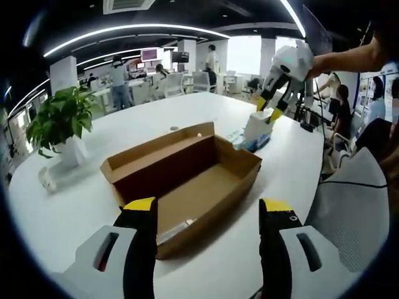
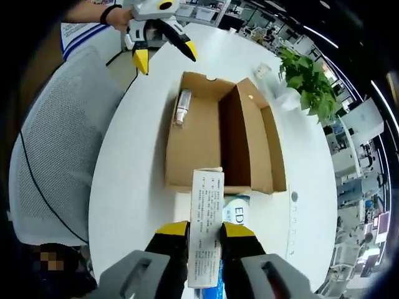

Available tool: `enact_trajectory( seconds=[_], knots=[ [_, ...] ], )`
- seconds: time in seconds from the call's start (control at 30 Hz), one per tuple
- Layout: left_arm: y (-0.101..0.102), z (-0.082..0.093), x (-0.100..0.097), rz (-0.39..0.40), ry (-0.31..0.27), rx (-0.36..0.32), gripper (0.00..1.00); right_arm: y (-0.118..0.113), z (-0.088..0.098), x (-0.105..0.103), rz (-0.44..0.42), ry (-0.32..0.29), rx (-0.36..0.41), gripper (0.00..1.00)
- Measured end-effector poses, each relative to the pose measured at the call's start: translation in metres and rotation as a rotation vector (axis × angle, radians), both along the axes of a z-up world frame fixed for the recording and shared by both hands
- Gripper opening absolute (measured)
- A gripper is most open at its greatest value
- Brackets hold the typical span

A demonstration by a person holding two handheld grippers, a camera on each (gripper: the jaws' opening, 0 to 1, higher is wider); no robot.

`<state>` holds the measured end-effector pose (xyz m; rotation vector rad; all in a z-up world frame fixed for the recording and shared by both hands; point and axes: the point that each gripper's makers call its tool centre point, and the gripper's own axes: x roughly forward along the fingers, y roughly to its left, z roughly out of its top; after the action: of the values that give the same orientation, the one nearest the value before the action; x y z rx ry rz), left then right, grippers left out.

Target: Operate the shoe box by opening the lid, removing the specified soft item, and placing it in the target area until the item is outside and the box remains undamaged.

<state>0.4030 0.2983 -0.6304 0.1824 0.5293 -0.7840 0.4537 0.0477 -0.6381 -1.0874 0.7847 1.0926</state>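
Observation:
The brown cardboard shoe box (image 1: pixel 187 180) lies open on the white table (image 1: pixel 68 218), its lid folded back on the far side. A small white tube (image 2: pixel 182 106) lies inside the box (image 2: pixel 206 134). My left gripper (image 1: pixel 209 208) is open at the box's near end with nothing between its jaws; from the other side it hangs open above the table edge (image 2: pixel 165 55). My right gripper (image 2: pixel 206 232) is shut on a white printed soft pack (image 2: pixel 206 212) just outside the box's other end. That pack (image 1: pixel 255 128) stands by the box under the right gripper (image 1: pixel 268 109).
A potted green plant (image 1: pixel 59 118) stands on the table to the left of the box, with a small white object (image 1: pixel 47 180) near it. A grey mesh chair (image 2: pixel 56 143) sits against the table edge. Desks and people fill the office behind.

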Motion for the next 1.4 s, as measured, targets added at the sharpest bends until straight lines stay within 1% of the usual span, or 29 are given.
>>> enact_trajectory(
  seconds=[0.1, 0.2, 0.33, 0.4, 0.47, 0.5, 0.6, 0.77, 0.87, 1.17, 1.4],
  knots=[
    [0.000, -0.001, -0.001, 0.000, 0.004, 0.003, 0.66, -0.018, -0.004, 0.013, -0.021, -0.009, -0.018, 0.15],
    [0.000, -0.002, -0.001, 0.002, 0.009, 0.006, 0.66, -0.037, -0.012, 0.027, -0.056, -0.011, -0.042, 0.15],
    [0.001, -0.003, -0.001, 0.007, 0.016, 0.005, 0.65, -0.056, -0.024, 0.042, -0.080, -0.012, -0.062, 0.15],
    [0.002, -0.003, -0.001, 0.010, 0.019, 0.009, 0.65, -0.068, -0.029, 0.054, -0.077, -0.046, -0.090, 0.15],
    [0.002, -0.003, -0.001, 0.012, 0.021, 0.009, 0.65, -0.078, -0.032, 0.062, -0.104, -0.052, -0.099, 0.15],
    [0.002, -0.003, -0.001, 0.011, 0.022, 0.012, 0.65, -0.083, -0.035, 0.068, -0.121, -0.049, -0.086, 0.15],
    [0.004, -0.003, -0.001, 0.011, 0.024, 0.020, 0.65, -0.088, -0.036, 0.073, -0.150, -0.041, -0.070, 0.15],
    [0.009, -0.005, -0.001, 0.026, 0.031, 0.029, 0.65, -0.100, -0.037, 0.081, -0.164, -0.042, -0.087, 0.15],
    [0.010, -0.007, -0.002, 0.028, 0.041, 0.036, 0.65, -0.109, -0.039, 0.088, -0.190, -0.042, -0.086, 0.15],
    [0.010, -0.007, 0.001, 0.042, 0.049, 0.043, 0.66, -0.136, -0.050, 0.101, -0.211, -0.030, -0.116, 0.15],
    [0.011, -0.007, 0.000, 0.046, 0.053, 0.057, 0.66, -0.148, -0.060, 0.111, -0.222, -0.029, -0.129, 0.15]
  ],
)
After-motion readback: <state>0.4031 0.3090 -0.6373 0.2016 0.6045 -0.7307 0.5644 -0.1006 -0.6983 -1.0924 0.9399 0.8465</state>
